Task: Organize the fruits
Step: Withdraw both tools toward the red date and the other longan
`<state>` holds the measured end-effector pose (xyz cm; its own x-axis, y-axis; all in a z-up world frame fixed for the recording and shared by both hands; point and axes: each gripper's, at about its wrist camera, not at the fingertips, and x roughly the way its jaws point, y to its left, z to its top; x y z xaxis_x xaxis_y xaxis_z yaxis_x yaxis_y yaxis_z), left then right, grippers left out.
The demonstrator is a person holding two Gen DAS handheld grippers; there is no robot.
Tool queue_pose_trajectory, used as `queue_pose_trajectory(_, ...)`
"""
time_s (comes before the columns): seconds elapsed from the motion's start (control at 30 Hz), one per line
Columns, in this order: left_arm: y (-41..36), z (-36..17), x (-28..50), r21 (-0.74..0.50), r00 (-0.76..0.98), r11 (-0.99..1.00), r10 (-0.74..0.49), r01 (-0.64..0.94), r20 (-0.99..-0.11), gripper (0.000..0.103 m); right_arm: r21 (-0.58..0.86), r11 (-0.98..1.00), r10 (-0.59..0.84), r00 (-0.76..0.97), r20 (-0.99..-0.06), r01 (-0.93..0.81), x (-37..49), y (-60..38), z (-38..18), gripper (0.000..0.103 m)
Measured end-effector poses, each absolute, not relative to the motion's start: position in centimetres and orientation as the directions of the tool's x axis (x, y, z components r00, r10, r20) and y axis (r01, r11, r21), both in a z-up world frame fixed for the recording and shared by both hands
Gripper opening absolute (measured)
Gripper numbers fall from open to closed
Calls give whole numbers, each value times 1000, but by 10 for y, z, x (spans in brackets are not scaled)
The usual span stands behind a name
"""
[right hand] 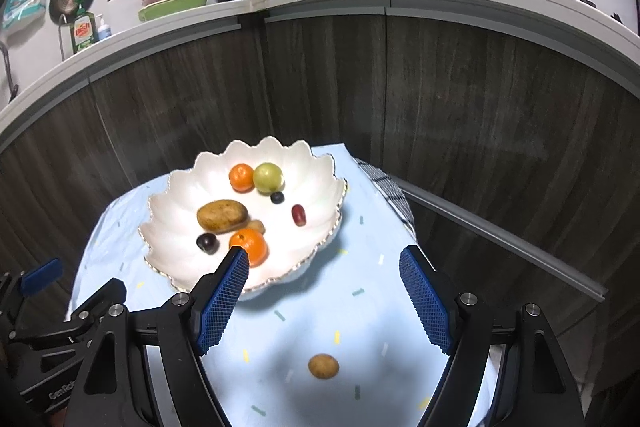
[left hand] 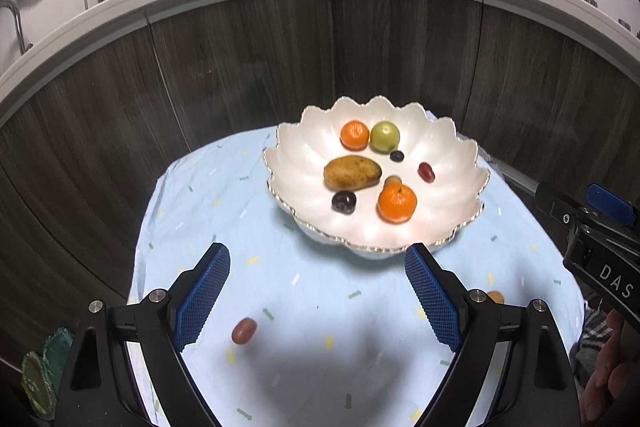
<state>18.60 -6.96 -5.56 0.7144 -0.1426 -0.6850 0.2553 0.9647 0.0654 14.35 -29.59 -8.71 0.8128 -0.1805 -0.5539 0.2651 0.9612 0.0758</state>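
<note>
Most fruit already sits in our scalloped bowl (left hand: pixel 304 147) at twelve o'clock. Our left gripper (left hand: pixel 316 291) and right gripper (right hand: pixel 324 299) gape wide, empty. The brown fruit (right hand: pixel 323 366) and red grape (left hand: pixel 244 331) could roll off the cloth if nudged.

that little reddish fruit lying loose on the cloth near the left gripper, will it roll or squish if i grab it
The reddish fruit is small, smooth and oval, so a nudge would probably roll it across the blue cloth. It looks glossy, so it may slip between the pads. The left gripper is open far wider than it, so close gently; it could be soft.
</note>
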Motion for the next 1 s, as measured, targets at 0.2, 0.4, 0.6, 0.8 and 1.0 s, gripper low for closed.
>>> queue_pose_trajectory(0.2, -66, -72, 181, 72, 703, 962, -139, 263, -698, 90, 71, 958, -191, 804, -563, 277, 135, -288, -108, 78)
queue_pose_trajectory(0.4, -62, -88, 176, 92, 707, 958, -133, 270, -694, 90, 71, 955, -196, 791, -579, 288, 132, -282, -127, 78)
queue_pose_trajectory(0.6, -64, -105, 169, 103, 707, 955, -132, 279, -695, 90, 75, 946, -207, 768, -606, 314, 125, -285, -151, 78)
queue_pose_trajectory(0.8, -69, -121, 161, 90, 706, 951, -153, 294, -691, 90, 78, 940, -214, 751, -625, 333, 123, -292, -168, 78)
queue_pose_trajectory(1.0, -73, -134, 157, 98, 691, 945, -154, 311, -706, 90, 64, 944, -207, 733, -648, 323, 132, -295, -183, 76)
